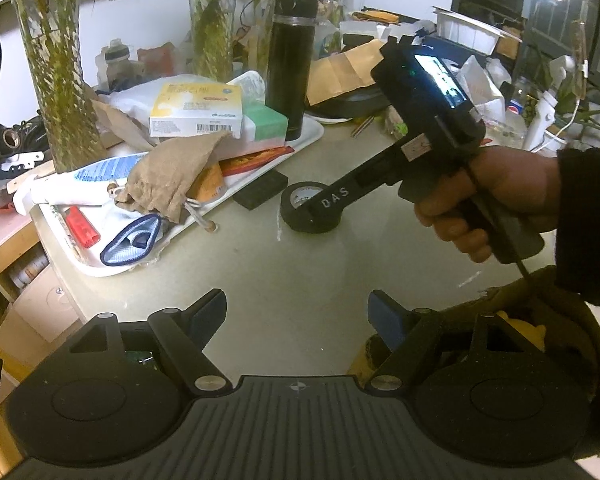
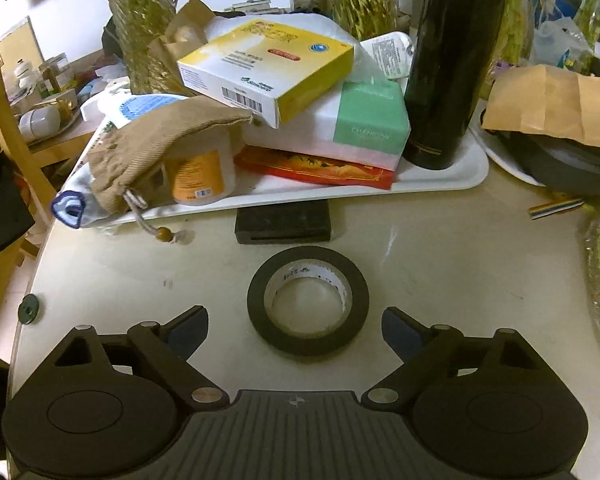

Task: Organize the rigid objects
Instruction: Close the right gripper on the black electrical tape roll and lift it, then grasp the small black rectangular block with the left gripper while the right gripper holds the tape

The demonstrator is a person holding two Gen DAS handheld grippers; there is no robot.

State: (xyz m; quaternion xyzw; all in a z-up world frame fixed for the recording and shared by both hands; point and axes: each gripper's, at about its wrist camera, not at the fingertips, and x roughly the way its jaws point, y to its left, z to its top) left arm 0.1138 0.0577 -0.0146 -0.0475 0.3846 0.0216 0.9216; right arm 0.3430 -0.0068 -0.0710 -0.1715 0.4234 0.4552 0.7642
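Cluttered pale tabletop (image 2: pixel 440 280); white tray (image 2: pixel 452 180) at the far side, piled with boxes, a cloth pouch (image 2: pixel 168 144) and an upright black flask (image 2: pixel 448 64). Roll of black tape (image 2: pixel 308 300) lies flat on bare table near the tray, just behind it a small black block (image 2: pixel 283 222). Right gripper (image 2: pixel 296 328) aimed down at the roll, jaws spread wider than it, pads clear of both sides: reads as lining up to pinch across the outer wall. Nothing gripped yet. Left gripper (image 1: pixel 298 312) hovers over bare table, jaws parted and empty, probably parked out of the way. Likely destination: the tray, though free space there is scarce
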